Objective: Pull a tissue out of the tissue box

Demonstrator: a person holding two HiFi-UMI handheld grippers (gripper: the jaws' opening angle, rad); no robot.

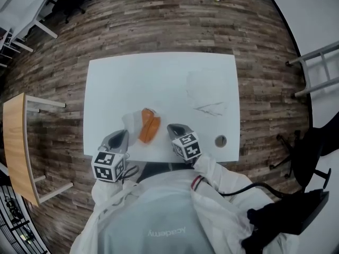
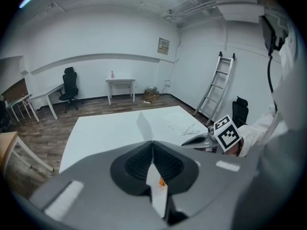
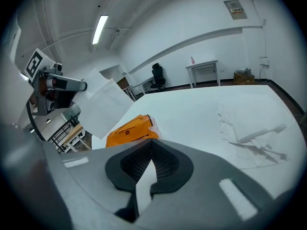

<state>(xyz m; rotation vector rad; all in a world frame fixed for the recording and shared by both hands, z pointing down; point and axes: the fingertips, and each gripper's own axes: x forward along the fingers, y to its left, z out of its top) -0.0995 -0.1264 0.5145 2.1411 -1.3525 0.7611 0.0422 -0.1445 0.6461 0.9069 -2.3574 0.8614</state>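
Note:
An orange tissue pack (image 1: 149,126) (image 3: 130,131) lies on the white table (image 1: 159,78) near its front edge. My left gripper (image 1: 121,136) (image 2: 152,150) is shut on a white tissue (image 1: 131,121) (image 3: 103,104), which hangs as a flat sheet left of the pack. A strip of that tissue (image 2: 156,188) shows between the left jaws. The right gripper (image 1: 175,128) (image 3: 152,150) sits just right of the pack with its jaws together and nothing visibly held. From the right gripper view the left gripper (image 3: 79,86) is raised at the upper left.
Several flattened tissues (image 1: 209,97) (image 3: 254,138) lie on the table's right half. A round grommet (image 1: 220,141) sits at the front right corner. A wooden side table (image 1: 15,142) stands to the left, a ladder (image 1: 318,67) and a black chair (image 1: 302,152) to the right.

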